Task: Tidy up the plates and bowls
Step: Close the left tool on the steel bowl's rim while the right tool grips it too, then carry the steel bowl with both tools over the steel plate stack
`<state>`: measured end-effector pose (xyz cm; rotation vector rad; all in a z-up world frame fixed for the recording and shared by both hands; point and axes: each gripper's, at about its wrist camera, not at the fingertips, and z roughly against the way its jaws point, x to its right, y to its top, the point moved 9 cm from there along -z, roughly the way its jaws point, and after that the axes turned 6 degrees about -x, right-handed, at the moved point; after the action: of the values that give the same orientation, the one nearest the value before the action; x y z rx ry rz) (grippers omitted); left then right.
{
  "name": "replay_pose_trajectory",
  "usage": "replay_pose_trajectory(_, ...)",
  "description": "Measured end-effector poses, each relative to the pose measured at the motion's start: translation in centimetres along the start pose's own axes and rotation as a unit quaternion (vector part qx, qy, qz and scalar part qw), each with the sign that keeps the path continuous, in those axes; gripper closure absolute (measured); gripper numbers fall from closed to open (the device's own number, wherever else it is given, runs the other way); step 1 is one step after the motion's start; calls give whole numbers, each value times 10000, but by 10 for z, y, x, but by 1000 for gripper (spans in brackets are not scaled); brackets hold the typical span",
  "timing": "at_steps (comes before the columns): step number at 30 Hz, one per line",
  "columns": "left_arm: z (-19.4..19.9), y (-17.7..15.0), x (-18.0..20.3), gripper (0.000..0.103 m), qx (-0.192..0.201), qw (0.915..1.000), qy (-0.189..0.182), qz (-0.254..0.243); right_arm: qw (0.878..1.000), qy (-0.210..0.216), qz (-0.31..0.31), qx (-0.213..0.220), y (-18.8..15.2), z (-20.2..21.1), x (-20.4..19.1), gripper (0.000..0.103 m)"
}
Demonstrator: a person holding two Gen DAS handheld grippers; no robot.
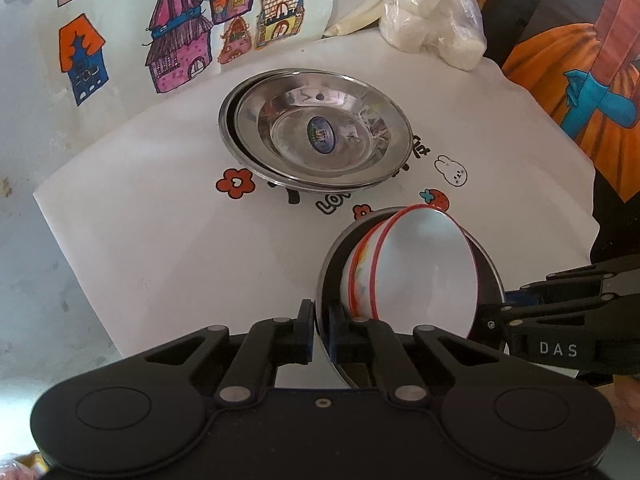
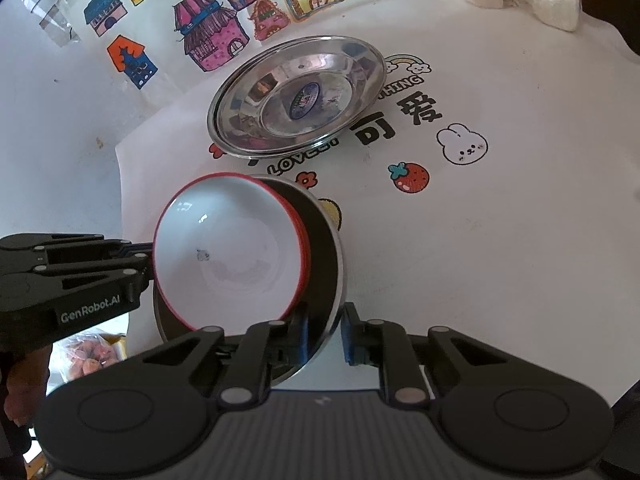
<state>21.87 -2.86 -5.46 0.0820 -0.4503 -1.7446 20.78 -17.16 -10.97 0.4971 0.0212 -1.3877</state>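
Note:
Two stacked steel plates (image 1: 316,132) sit at the back of the table and also show in the right wrist view (image 2: 296,96). A steel bowl (image 1: 486,268) holds two nested white bowls with red rims (image 1: 424,264), all tilted; the white bowls (image 2: 228,248) and the steel bowl (image 2: 324,248) also show in the right wrist view. My left gripper (image 1: 322,336) is shut on the steel bowl's left rim. My right gripper (image 2: 325,336) straddles its right rim with a gap on one side; it also shows in the left wrist view (image 1: 492,320).
A white cloth (image 2: 500,240) with cartoon prints covers the table. A drawing of houses (image 1: 160,40) leans at the back. A plastic bag of white lumps (image 1: 432,28) lies at the back right. A bag of food (image 2: 92,356) sits below the table's left edge.

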Motion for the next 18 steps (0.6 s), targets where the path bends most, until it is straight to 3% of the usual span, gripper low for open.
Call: replay_pose_trajectory(18, 1, 5, 1, 99, 5, 9998, -81, 172, 10000, -18, -71, -10, 2, 4, 3, 85)
